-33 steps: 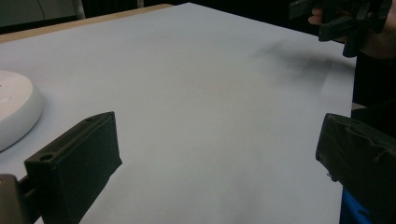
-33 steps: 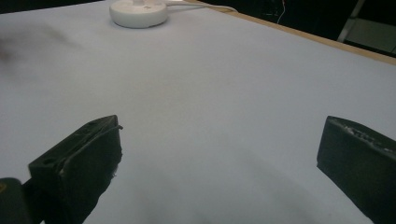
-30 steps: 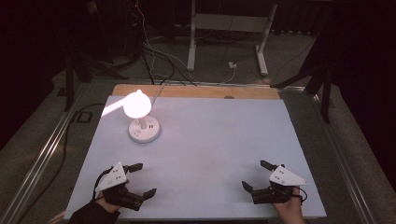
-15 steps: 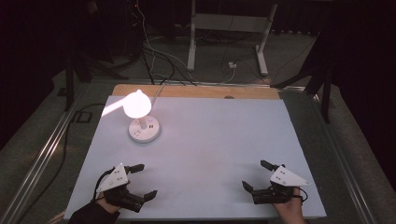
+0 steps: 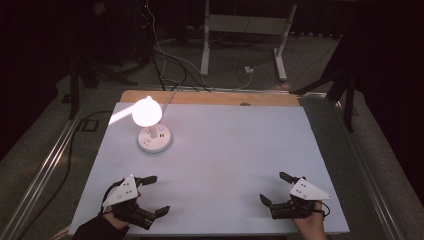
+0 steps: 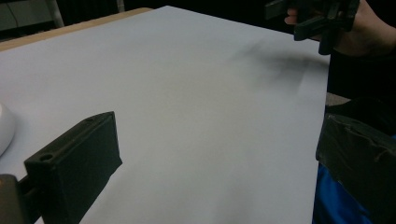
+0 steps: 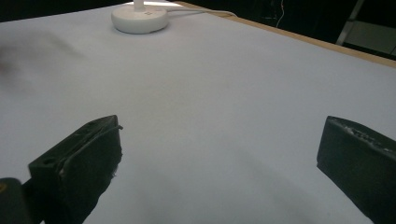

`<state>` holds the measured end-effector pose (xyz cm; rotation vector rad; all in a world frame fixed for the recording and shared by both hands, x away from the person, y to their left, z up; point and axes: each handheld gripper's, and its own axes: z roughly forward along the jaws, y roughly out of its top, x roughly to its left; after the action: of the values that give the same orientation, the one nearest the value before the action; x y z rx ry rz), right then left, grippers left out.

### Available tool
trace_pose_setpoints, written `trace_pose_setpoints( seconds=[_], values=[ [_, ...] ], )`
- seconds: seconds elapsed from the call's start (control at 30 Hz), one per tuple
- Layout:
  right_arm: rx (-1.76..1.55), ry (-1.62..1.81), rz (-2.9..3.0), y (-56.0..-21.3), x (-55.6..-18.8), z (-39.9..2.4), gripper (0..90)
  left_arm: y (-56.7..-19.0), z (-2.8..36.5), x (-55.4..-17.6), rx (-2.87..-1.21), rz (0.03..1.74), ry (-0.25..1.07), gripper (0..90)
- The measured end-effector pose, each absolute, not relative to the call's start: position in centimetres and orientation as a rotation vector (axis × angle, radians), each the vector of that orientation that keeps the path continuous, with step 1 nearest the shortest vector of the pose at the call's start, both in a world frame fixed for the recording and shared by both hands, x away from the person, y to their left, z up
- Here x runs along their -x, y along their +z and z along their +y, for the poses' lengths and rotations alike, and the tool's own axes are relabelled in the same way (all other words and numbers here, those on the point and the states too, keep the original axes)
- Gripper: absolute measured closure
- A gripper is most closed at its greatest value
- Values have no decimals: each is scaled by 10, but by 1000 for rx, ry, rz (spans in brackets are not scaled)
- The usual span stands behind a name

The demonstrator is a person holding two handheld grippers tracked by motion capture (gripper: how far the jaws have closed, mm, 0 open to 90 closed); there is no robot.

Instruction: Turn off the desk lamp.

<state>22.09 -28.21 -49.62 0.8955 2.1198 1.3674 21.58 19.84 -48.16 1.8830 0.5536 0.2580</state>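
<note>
Both grippers sat low at the near edge of the white table [image 5: 230, 150], the left gripper [image 5: 151, 195] down at seven o'clock and the right gripper [image 5: 276, 188] at five o'clock, each with its jaws spread wide and nothing between them. The lit lamp [image 5: 148, 122] stood well apart from both, up at ten o'clock on the sheet, its glowing bulb above a round white base [image 5: 154, 140], with its cable running off the far edge. By the look of it, this was the very start: neither tool had closed in on anything, and the lamp was the one thing there to go for. The next move would call for a long reach forward from the left side, jaws kept open until they flanked the slim stem or the base. In the right gripper view the base [image 7: 139, 19] showed at the top, the bulb cut off above the frame. The glare washed out the bulb's shape, and any switch on the base was too small to make out
</note>
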Motion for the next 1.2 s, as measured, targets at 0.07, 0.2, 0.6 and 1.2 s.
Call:
trace_pose_setpoints(
  seconds=[0.07, 0.2, 0.6, 1.2],
  values=[
    [-898, 1373, 2117, -496, -221, -282, 0, -479, 198, -217, -1870, 558, 259, 4],
    [-895, 1378, 2112, -495, -220, -283, 0, -472, 198, -221, -1853, 558, 247, 4],
    [-898, 1381, 2104, -495, -220, -283, 0, -462, 193, -232, -1851, 575, 246, 4],
    [-902, 1382, 2097, -495, -220, -284, 0, -448, 196, -255, -1780, 678, 335, 4]
  ],
)
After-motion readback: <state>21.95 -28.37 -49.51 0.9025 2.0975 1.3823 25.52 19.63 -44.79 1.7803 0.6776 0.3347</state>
